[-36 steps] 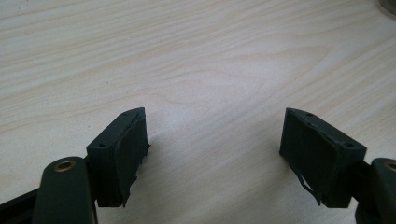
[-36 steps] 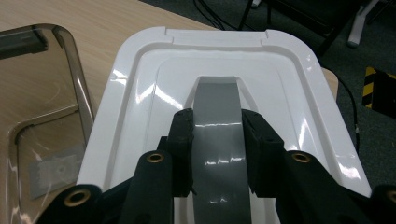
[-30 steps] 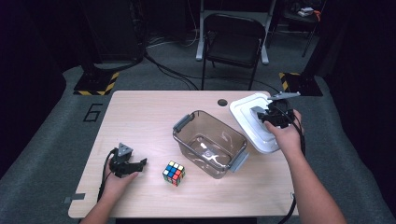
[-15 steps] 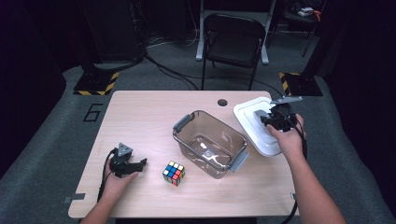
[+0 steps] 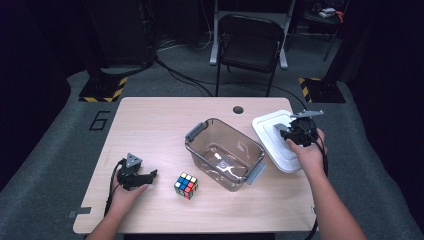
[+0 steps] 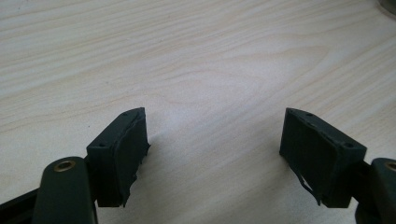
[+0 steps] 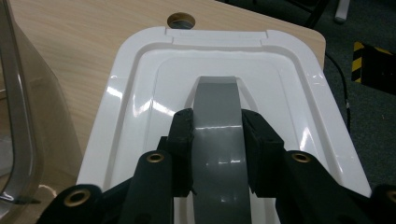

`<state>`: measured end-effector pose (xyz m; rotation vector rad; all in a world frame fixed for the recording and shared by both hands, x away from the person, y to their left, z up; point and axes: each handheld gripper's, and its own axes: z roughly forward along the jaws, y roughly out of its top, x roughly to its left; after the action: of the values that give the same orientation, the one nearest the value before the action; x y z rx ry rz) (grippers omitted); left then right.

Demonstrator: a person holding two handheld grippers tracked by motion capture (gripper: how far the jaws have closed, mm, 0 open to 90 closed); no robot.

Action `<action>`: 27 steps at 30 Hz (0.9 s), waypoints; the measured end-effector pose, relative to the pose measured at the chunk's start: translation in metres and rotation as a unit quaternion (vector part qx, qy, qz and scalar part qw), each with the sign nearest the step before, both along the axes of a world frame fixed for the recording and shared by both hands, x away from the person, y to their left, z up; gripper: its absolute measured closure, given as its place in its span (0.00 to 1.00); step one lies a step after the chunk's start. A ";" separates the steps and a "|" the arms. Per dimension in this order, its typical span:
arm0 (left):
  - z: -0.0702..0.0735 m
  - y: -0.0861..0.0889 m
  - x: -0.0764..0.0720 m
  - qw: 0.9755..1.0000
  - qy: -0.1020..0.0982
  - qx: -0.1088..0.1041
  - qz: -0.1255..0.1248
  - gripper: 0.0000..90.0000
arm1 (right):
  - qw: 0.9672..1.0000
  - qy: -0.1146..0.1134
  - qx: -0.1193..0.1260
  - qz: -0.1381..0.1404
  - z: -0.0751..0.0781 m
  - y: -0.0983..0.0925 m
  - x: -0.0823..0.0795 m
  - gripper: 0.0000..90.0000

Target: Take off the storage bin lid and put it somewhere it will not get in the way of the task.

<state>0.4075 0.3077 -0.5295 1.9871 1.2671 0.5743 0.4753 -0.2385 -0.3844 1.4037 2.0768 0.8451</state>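
Meanwhile right tongs (image 7: pixel 217 140) clamped on white lid's grey handle (image 7: pixel 217 116) (lid (image 5: pixel 272 137) beside clear bin (image 5: pixel 200 145)), left tongs (image 6: pixel 215 154) wide open over table (image 6: pixel 187 56)

A white lid (image 5: pixel 272 137) with grey handle (image 7: pixel 218 140), a multicoloured cube (image 5: pixel 185 185), a pale wood-grain table (image 5: pixel 150 125).

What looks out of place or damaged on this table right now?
The white lid hangs partly past the table's right edge, held by its grey handle in the right gripper. The open left gripper's pads have ragged, torn edges. The bin and cube look fine.
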 end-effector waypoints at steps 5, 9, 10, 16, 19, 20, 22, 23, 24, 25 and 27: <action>0.000 0.000 0.000 1.000 0.000 0.000 0.000 0.25 | 1.000 0.004 0.001 -0.003 -0.009 -0.002 0.000 0.74; 0.000 0.000 0.000 1.000 0.000 0.000 0.000 0.25 | 1.000 0.008 0.000 -0.005 -0.015 -0.002 -0.001 0.74; 0.000 0.000 0.000 1.000 0.000 0.000 0.000 0.25 | 1.000 0.006 -0.001 -0.004 -0.018 -0.002 -0.001 0.74; 0.000 0.000 0.000 1.000 0.000 0.000 0.000 0.25 | 1.000 0.013 0.002 -0.007 -0.029 0.001 -0.002 0.74; 0.000 0.000 0.000 1.000 0.000 0.000 0.000 0.25 | 1.000 0.014 -0.001 -0.006 -0.033 0.001 -0.002 0.74; 0.000 0.000 0.000 1.000 0.000 0.000 0.000 0.25 | 1.000 0.015 0.002 -0.009 -0.035 0.002 -0.002 0.74; 0.000 0.000 0.000 1.000 0.000 0.000 0.000 0.25 | 1.000 0.020 0.000 -0.007 -0.040 0.003 -0.003 0.74; 0.000 0.000 0.000 1.000 0.000 0.000 0.000 0.25 | 1.000 0.020 -0.001 -0.011 -0.041 0.003 -0.003 0.74; 0.000 0.000 0.000 1.000 0.000 0.000 0.000 0.25 | 1.000 0.020 -0.003 -0.007 -0.042 0.003 -0.002 0.74; 0.000 0.000 0.000 1.000 0.000 0.000 0.000 0.25 | 1.000 0.021 -0.003 -0.008 -0.043 0.003 -0.002 0.74; 0.000 0.000 0.000 1.000 0.000 0.000 0.000 0.25 | 1.000 0.022 -0.003 -0.010 -0.045 0.003 -0.003 0.74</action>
<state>0.4074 0.3077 -0.5295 1.9873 1.2672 0.5744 0.4726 -0.2350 -0.4296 1.4498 2.0935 0.8058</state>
